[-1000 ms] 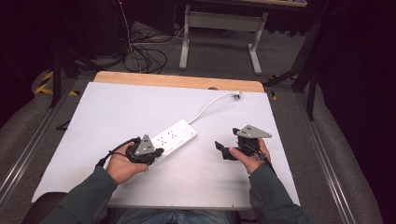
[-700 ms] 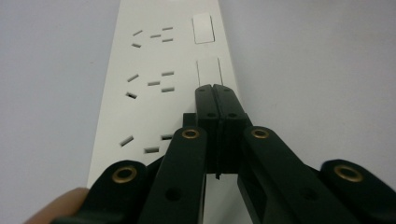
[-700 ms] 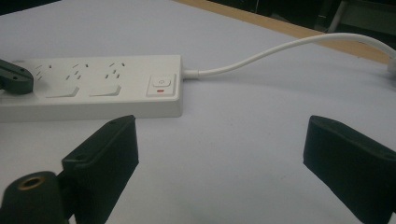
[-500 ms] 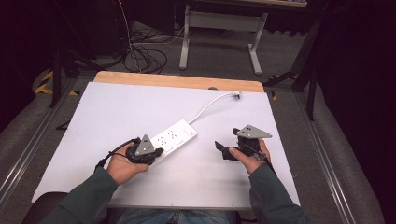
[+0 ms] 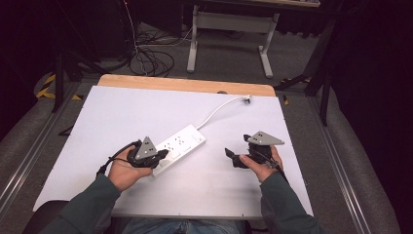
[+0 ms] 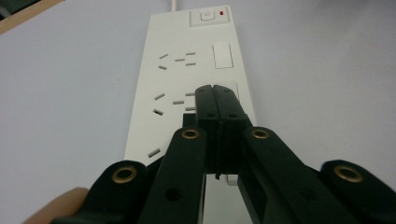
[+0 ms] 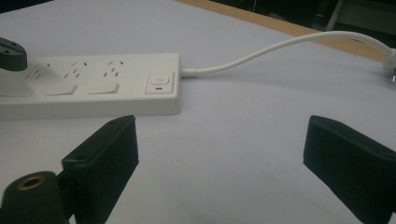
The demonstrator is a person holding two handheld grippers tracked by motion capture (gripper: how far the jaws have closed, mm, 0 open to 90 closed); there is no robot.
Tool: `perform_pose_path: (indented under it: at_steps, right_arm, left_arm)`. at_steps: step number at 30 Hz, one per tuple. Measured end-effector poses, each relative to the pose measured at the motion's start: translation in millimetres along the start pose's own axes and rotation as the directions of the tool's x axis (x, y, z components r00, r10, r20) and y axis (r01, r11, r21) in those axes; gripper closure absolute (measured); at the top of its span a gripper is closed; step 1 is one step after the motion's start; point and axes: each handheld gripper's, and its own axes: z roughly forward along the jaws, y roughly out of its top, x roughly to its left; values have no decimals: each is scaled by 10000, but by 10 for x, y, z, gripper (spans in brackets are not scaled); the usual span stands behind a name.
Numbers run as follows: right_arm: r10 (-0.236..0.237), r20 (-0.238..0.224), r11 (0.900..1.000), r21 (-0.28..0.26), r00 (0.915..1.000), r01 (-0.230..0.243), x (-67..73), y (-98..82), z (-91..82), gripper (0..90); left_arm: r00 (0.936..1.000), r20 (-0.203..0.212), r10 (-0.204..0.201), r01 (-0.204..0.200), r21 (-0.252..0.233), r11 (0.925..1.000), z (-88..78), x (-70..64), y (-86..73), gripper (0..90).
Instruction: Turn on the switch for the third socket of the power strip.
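From the high view: the long white plastic power strip (image 5: 178, 145) lies at a slant in the middle of the white worktop (image 5: 122, 112), its white cable (image 5: 219, 111) curling off to a plug near the far wooden edge. My left claw (image 5: 163, 157) sits over the near end of the strip, and my right claw (image 5: 233, 157) hangs off to the side, well apart from the strip, over bare worktop. I'd say the job is barely started. The strip is just lying there flat and nothing is plugged into it.

Left claw view: the jaws are pressed fully together with nothing between them, tips right over the strip's (image 6: 187, 93) face beside the middle set of socket holes. Can't tell if the tips actually touch the plastic or just float over it. The switch with the red mark (image 6: 209, 17) is at the far end. The near end of the strip is hidden under my own jaws.

Right claw view: the jaws are spread wide and hold nothing, low over the worktop, looking at the strip's (image 7: 93, 88) switch end from the side. The plug is cut off at the frame edge, so I can't make out its type.
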Motion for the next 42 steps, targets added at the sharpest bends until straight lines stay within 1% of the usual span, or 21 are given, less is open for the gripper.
perform_pose_path:
  at_steps: [3,10,16,19,23,24,25,26,27,28,30,32,34,36,38,40,42]
  right_arm:
    - [36,-2,10000,18,10000,-36,5,-1,2,108]
    - [16,-36,10000,76,10000,-15,11,-6,18,108]
    - [65,-47,10000,65,10000,-65,8,-3,26,108]
    - [-27,-139,10000,79,9999,28,28,5,48,109]
    - [-56,-164,9999,93,9999,57,27,8,53,110]
    - [-24,-147,9999,103,9999,25,20,6,51,110]
    - [-4,-144,9999,105,9999,5,16,5,50,110]
    - [-4,-144,9999,105,9999,5,16,5,50,110]
    - [7,-136,10000,88,9999,-6,9,5,46,110]
    - [7,-136,10000,88,9999,-6,9,5,46,110]
    - [2,-144,10000,90,9999,-1,8,6,46,110]
    - [-7,-148,10000,90,9999,8,9,6,47,111]
    - [-6,-157,10000,96,9999,7,12,7,49,112]
    - [-12,-160,9999,113,9999,14,12,5,50,112]
    - [-10,-161,9999,107,9999,12,13,6,49,113]
    - [-19,-173,10000,89,9998,21,12,7,49,113]
    - [-2,-169,10000,97,9999,3,13,8,49,113]
  left_arm:
    - [10000,6,-5,5,-14,10000,-11,9,12,900]
    - [9998,-77,-209,207,-242,9995,-59,41,29,900]
    - [9996,-128,-254,248,-427,9988,-101,43,46,900]
    - [9995,-186,-273,264,-491,9984,-119,42,46,900]
    - [9990,-197,-389,375,-684,9970,-163,46,54,899]
    - [9991,-198,-362,347,-744,9966,-177,51,59,900]
    - [9986,-165,-502,487,-780,9958,-192,48,61,899]
    - [9984,-279,-490,463,-884,9950,-209,58,65,899]
    - [9981,-239,-562,538,-936,9942,-225,66,65,900]
    - [9979,-338,-551,514,-1005,9936,-244,82,66,900]
    - [9972,-353,-660,618,-1103,9920,-286,100,64,899]
    - [9952,-378,-902,843,-1352,9872,-349,115,66,899]
    - [9942,-438,-985,904,-1589,9832,-421,131,72,899]
    - [9918,-551,-1150,1033,-1810,9780,-489,164,67,899]
    - [9882,-679,-1370,1208,-2031,9717,-554,207,57,899]
    - [9834,-757,-1652,1445,-2255,9635,-621,242,42,899]
    - [9808,-841,-1760,1515,-2400,9589,-683,266,31,899]
